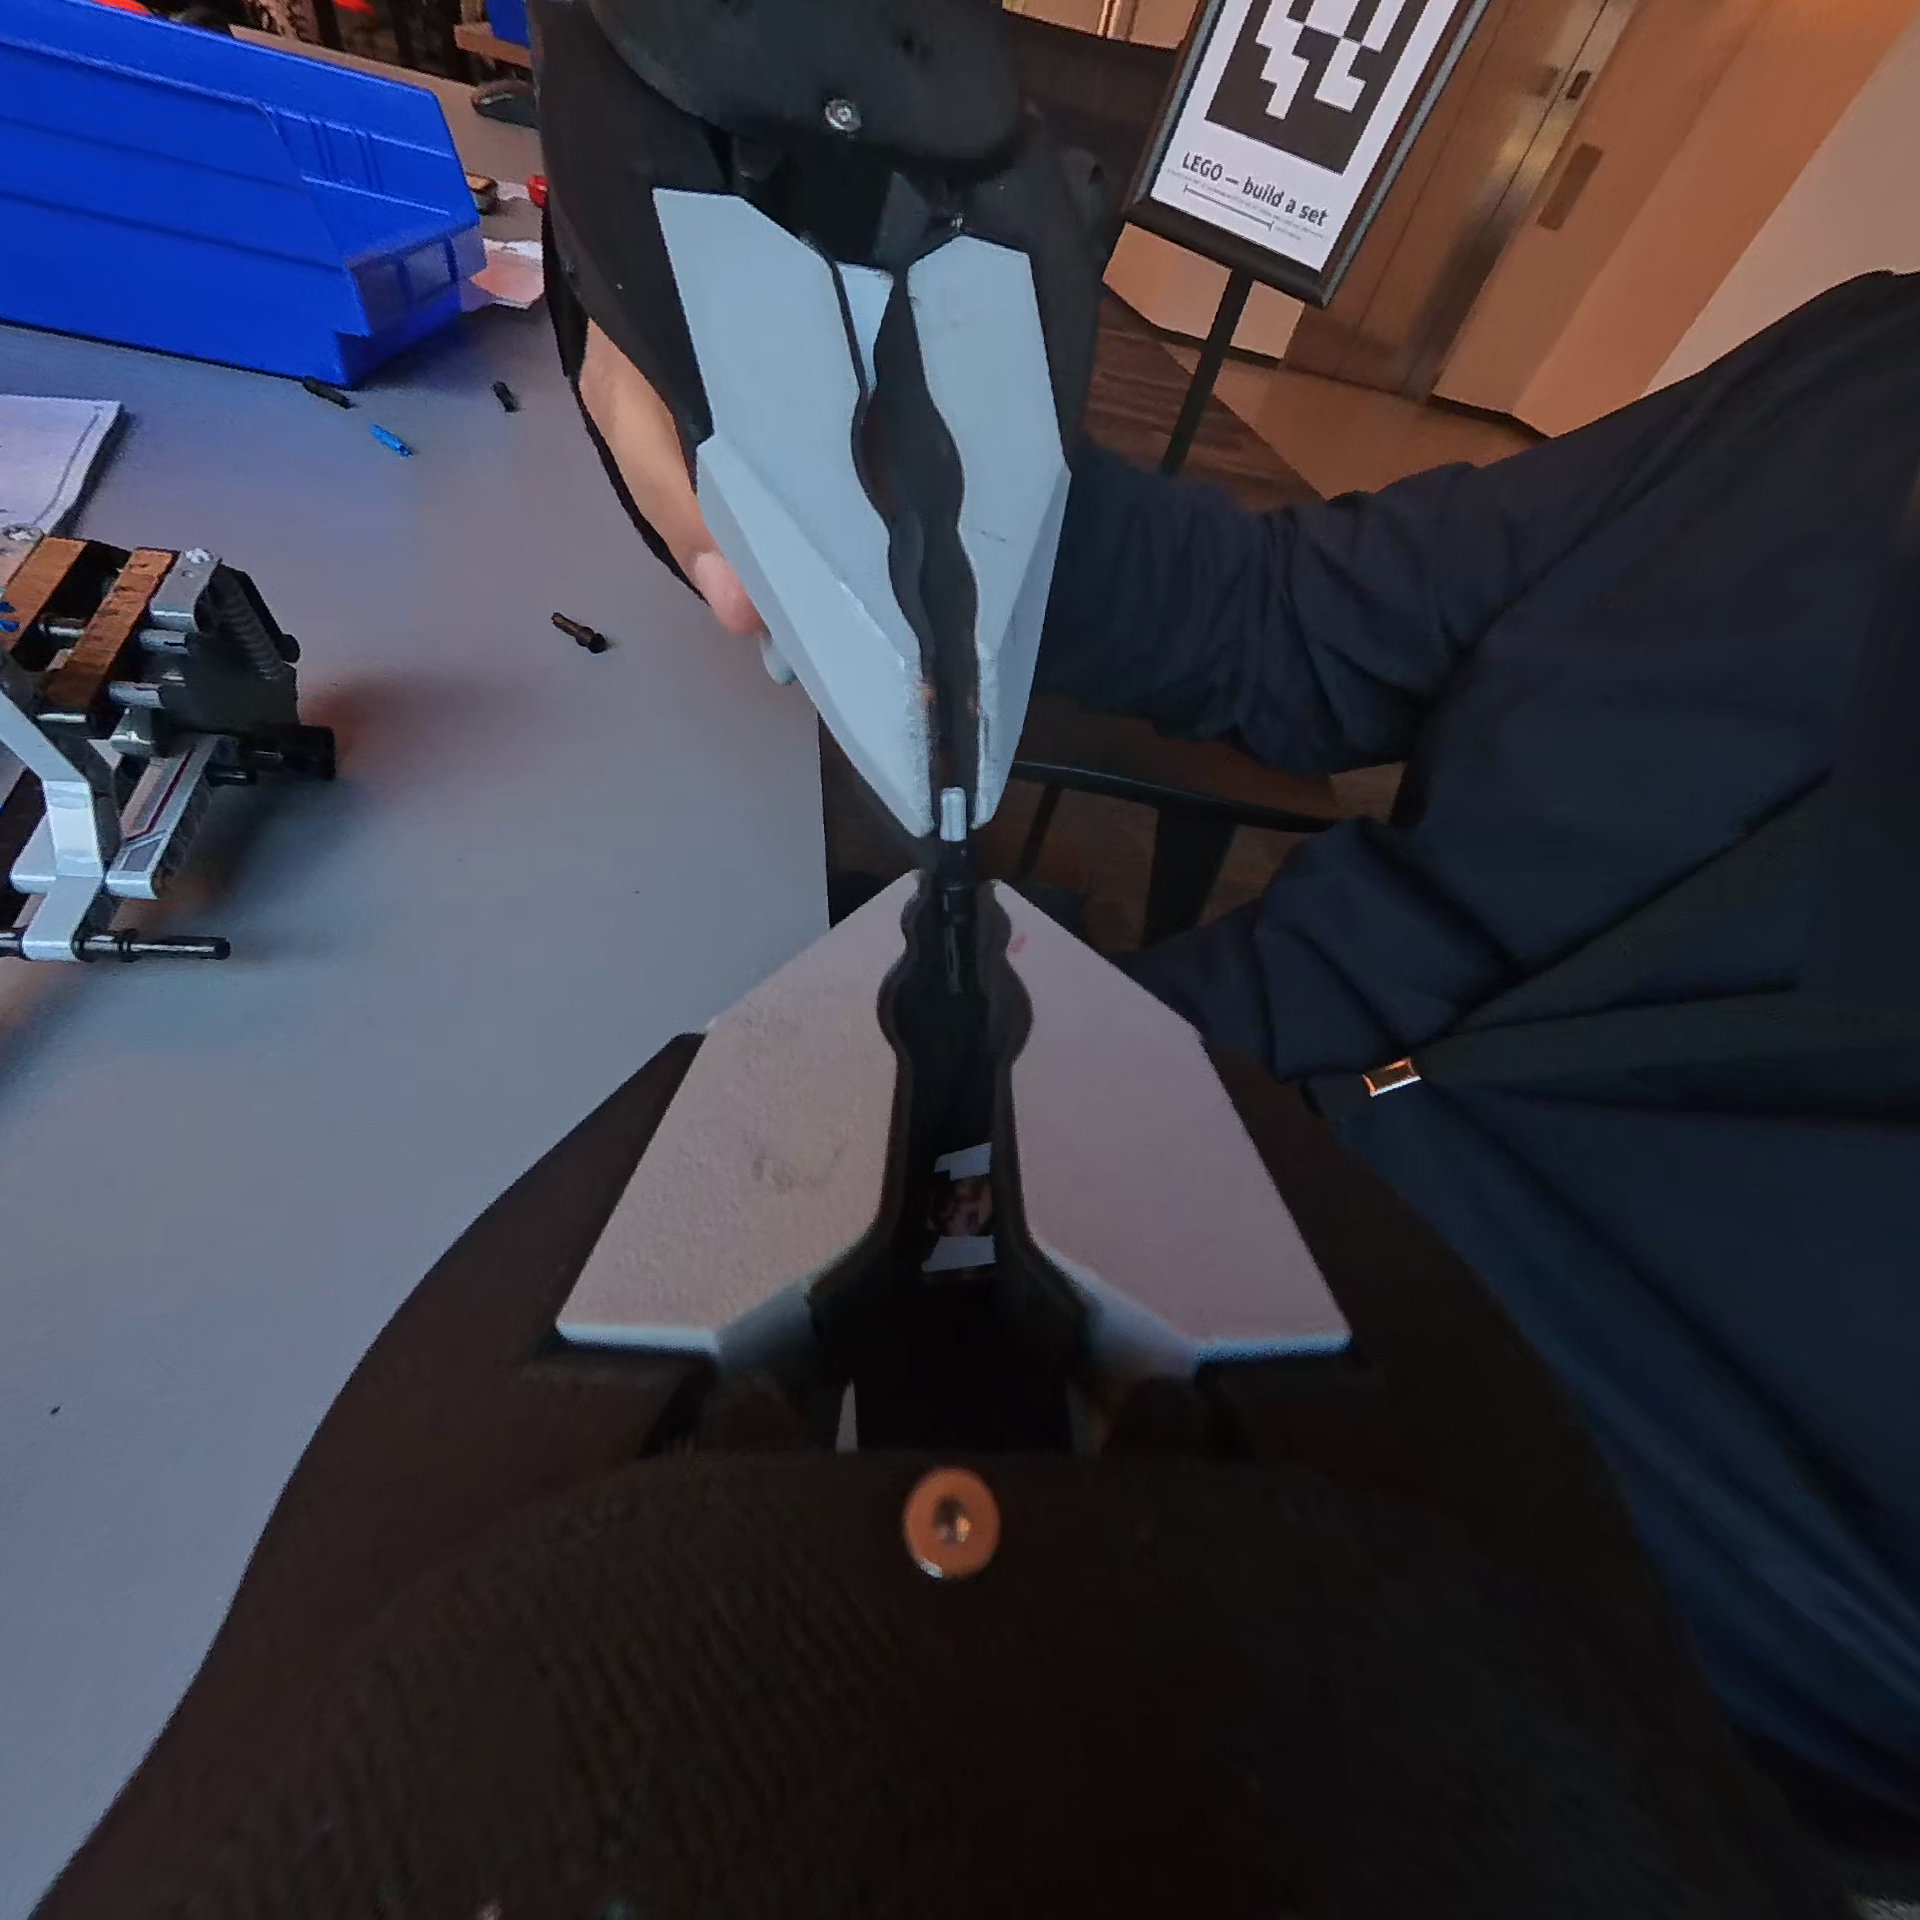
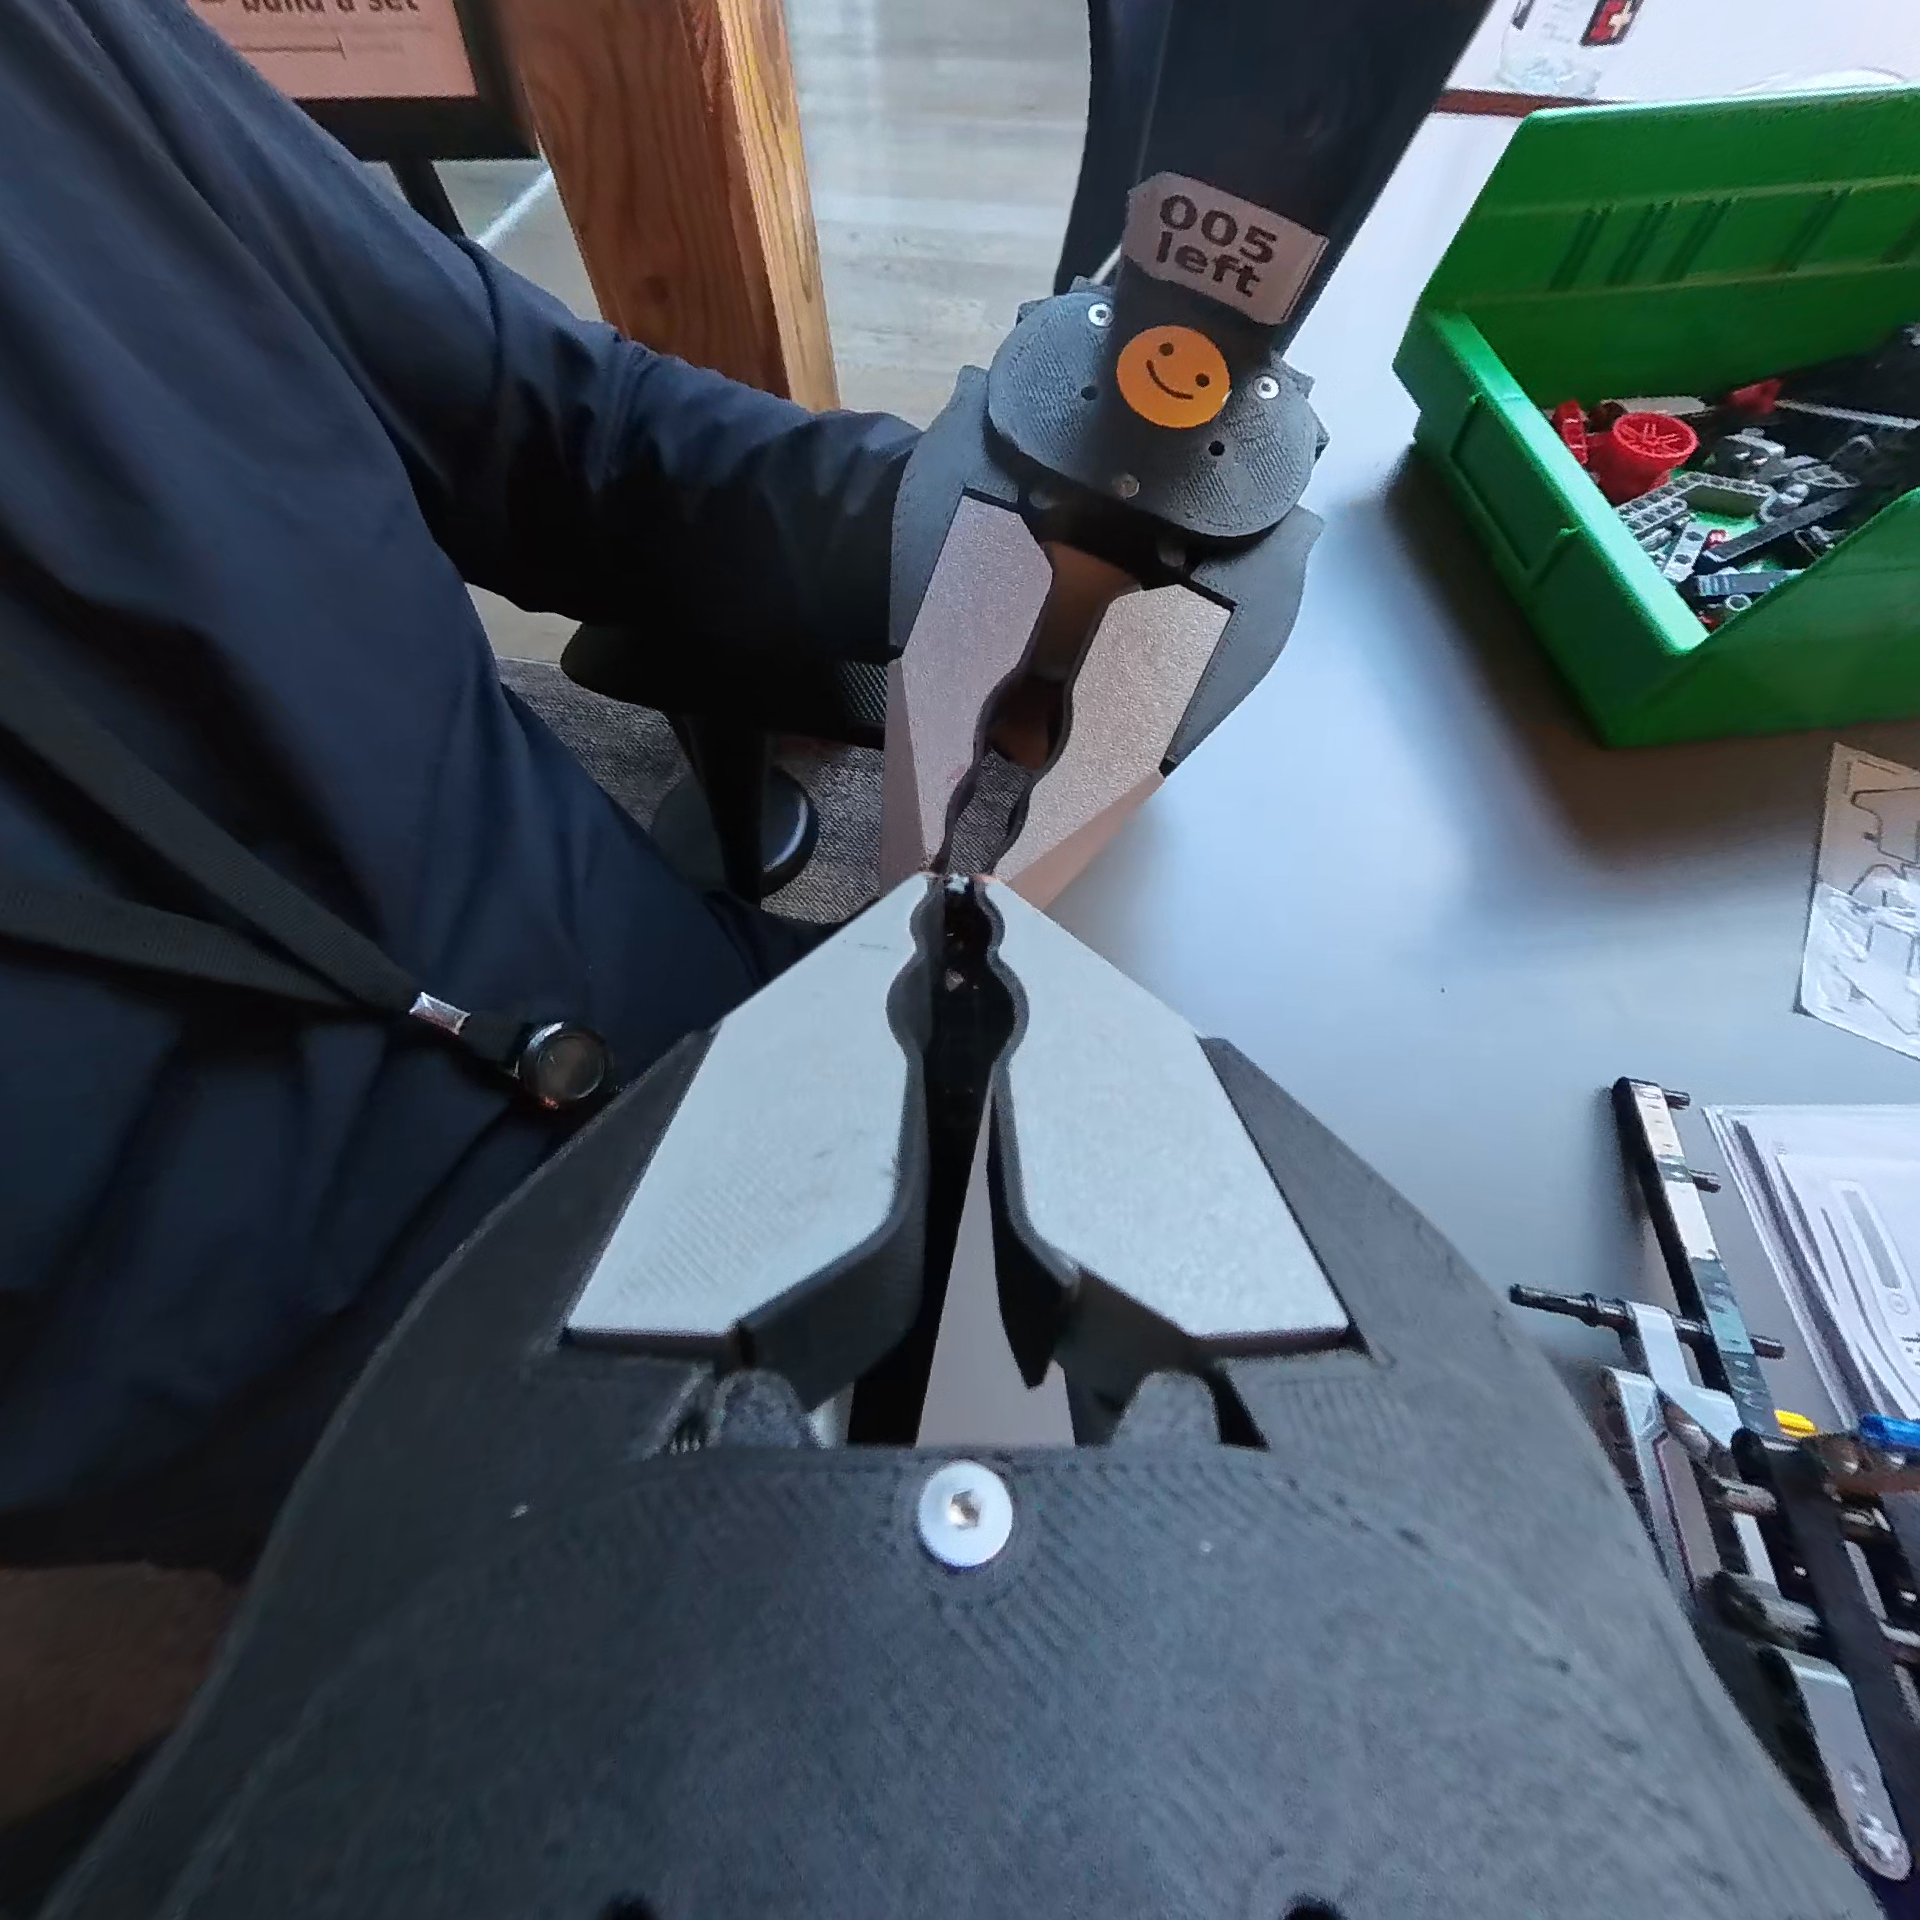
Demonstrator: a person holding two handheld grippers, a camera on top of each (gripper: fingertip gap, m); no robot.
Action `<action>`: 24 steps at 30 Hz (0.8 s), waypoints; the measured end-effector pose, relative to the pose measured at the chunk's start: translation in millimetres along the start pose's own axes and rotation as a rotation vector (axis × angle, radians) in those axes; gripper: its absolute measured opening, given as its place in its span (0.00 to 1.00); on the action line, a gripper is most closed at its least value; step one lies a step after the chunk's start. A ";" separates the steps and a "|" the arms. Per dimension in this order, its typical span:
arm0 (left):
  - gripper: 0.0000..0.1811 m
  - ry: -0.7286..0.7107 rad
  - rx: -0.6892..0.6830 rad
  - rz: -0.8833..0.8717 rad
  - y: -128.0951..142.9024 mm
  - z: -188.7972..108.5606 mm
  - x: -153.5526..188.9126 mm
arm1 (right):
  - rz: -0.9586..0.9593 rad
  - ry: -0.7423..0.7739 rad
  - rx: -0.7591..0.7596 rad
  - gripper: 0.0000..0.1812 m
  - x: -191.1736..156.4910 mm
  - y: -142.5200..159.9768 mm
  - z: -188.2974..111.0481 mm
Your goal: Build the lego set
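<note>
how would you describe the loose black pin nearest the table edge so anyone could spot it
Start at the blue bin on the grey table, then move toward the table's near edge. The black pin lies alone there, right of the lego model and apart from the other loose pins beside the bin.

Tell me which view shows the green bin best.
Right wrist view. The green bin sits open at upper right on the grey table, with its loose red, grey and black parts visible. The left wrist view does not show it, only a blue bin.

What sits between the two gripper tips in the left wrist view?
A small light grey piece joined to a black pin bridges the right gripper and left gripper; nothing else.
</note>
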State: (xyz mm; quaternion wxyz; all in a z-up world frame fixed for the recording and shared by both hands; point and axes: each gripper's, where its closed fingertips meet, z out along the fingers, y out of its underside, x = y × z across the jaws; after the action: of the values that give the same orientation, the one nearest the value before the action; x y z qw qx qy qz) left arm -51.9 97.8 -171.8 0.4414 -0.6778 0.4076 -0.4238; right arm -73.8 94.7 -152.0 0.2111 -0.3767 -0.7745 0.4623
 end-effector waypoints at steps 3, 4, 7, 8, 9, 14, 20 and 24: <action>0.03 -0.005 -0.003 -0.004 0.3 0.3 -1.2 | 0.016 -0.006 0.005 0.01 0.7 0.6 -0.1; 0.03 -0.013 -0.002 -0.005 0.2 0.4 -2.2 | 0.016 0.001 0.008 0.01 1.8 0.8 -0.3; 0.03 -0.024 0.011 -0.026 -1.5 -0.7 -5.7 | 0.026 0.021 0.029 0.00 4.5 -0.5 -1.1; 0.03 -0.034 0.012 -0.023 -1.7 -0.9 -6.8 | 0.032 0.029 0.037 0.00 5.7 -0.9 -0.9; 0.03 -0.044 0.013 -0.014 -1.8 -0.6 -7.1 | 0.041 0.030 0.043 0.01 6.2 -1.2 -0.5; 0.03 -0.049 -0.002 -0.022 0.1 1.0 -8.6 | 0.061 0.022 0.044 0.01 7.4 1.3 -0.2; 0.05 -0.088 0.064 -0.077 -8.0 -3.4 -18.7 | 0.057 0.080 0.056 0.00 14.7 -1.3 -8.3; 0.10 -0.127 0.107 -0.126 -12.3 -8.3 -28.1 | 0.052 0.127 0.037 0.00 20.3 1.3 -12.5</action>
State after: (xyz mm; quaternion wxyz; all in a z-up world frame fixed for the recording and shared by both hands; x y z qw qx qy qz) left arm -66.1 125.2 -164.2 0.4745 -0.7031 0.3119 -0.4281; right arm -77.6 117.8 -147.5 0.2549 -0.4212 -0.7408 0.4570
